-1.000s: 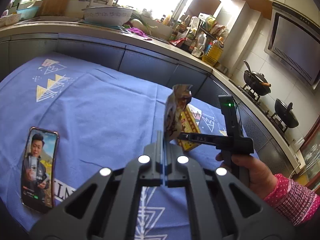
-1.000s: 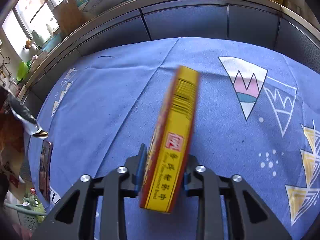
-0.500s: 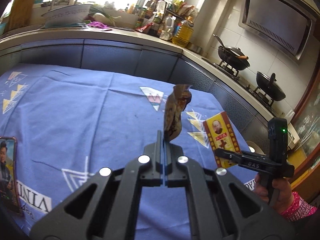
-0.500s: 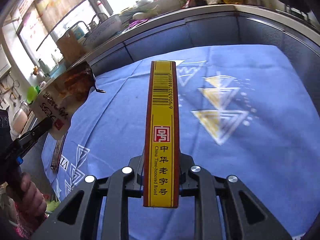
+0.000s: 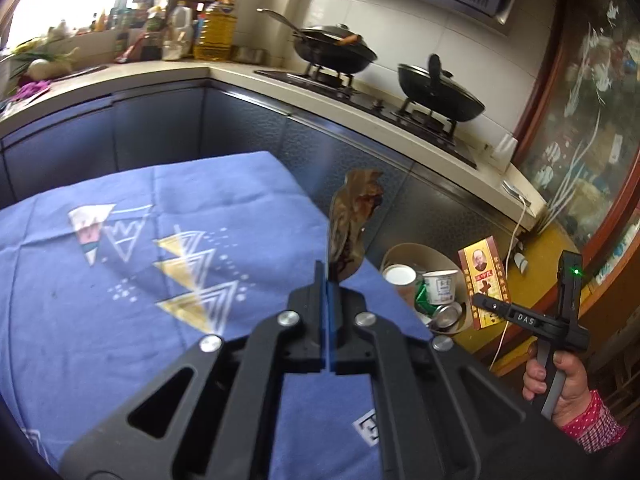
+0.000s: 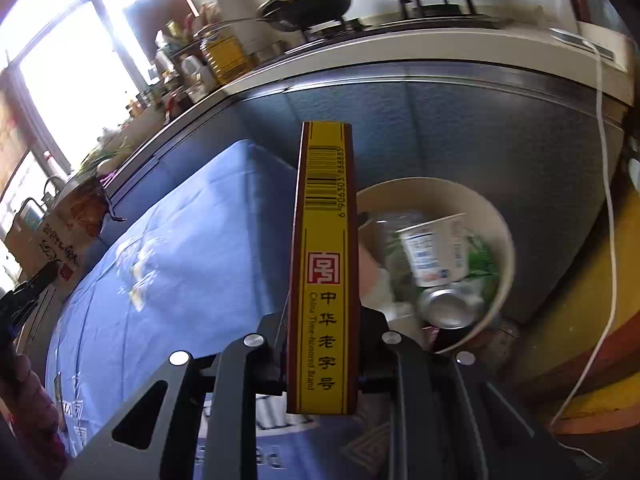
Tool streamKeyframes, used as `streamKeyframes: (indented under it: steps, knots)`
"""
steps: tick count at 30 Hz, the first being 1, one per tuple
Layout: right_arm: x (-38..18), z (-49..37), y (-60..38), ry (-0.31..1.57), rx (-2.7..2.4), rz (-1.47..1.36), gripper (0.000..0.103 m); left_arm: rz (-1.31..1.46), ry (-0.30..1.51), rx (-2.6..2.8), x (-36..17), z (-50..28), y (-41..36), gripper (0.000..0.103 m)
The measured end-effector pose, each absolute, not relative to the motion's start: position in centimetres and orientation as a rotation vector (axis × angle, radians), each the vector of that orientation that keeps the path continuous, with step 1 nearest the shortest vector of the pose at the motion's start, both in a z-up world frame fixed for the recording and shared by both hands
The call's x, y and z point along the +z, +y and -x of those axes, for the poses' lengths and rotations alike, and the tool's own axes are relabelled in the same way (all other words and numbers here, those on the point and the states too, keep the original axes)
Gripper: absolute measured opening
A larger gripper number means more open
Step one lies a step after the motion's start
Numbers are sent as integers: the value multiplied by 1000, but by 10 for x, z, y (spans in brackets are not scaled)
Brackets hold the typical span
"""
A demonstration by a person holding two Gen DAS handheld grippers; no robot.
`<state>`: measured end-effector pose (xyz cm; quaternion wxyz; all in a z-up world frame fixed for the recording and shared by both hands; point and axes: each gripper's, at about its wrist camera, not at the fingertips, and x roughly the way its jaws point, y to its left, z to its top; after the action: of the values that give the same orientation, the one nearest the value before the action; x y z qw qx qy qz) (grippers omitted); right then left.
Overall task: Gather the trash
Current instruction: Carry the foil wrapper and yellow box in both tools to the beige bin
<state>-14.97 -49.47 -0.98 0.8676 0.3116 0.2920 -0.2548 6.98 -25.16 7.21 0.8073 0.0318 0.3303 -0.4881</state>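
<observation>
- Left wrist view: the left gripper (image 5: 329, 280) has its jaws pressed together on the lower edge of a crumpled brown foil snack wrapper (image 5: 354, 220), which stands up above the far right corner of a table under a blue cloth with triangle patterns (image 5: 120, 280).
- To the right of the table, lower down on the floor, sits a round cream-coloured waste bin (image 5: 404, 252). It already holds a white paper cup (image 5: 440, 286), a crushed silver drinks can (image 5: 448, 314) and some green and white scraps.
- Further right, a person's hand in a pink dotted sleeve holds the right gripper (image 5: 480, 300), which clamps a flat yellow and red cardboard box (image 5: 484, 284) held upright beside the bin.
- Right wrist view: the yellow box fills the centre, edge-on, barcode uppermost, its lower part pinched between narrowly set jaws. The bin opening lies just behind and to its right, near but not yet directly under it.
- Progress, as a judgement: some trash is already in the bin; both pieces in hand are lifted off the table but not yet dropped.
- What appears left: bring each piece over the bin opening and let go, the box being closer.
- Black woks on a stove stand along the far counter.
</observation>
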Motion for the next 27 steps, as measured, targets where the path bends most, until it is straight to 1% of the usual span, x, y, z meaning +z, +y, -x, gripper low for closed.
streamKeyframes:
  steps: [5,13,18,27]
  knots:
    - [-30,177,-531,606,-610,-711,23,-152,738,-1127,59,-48,-331,1]
    - [-40,164,-541,616,-534,-689,23,-237,831,-1184,30,-34,-426,1]
    - [-49,145,-537,665,-471,-649,23,-298,851,-1192,18,-24,-462,1]
    - [-58,123,-526,730,-415,-579,23,-354,902,-1175,-6,-26,-499,1]
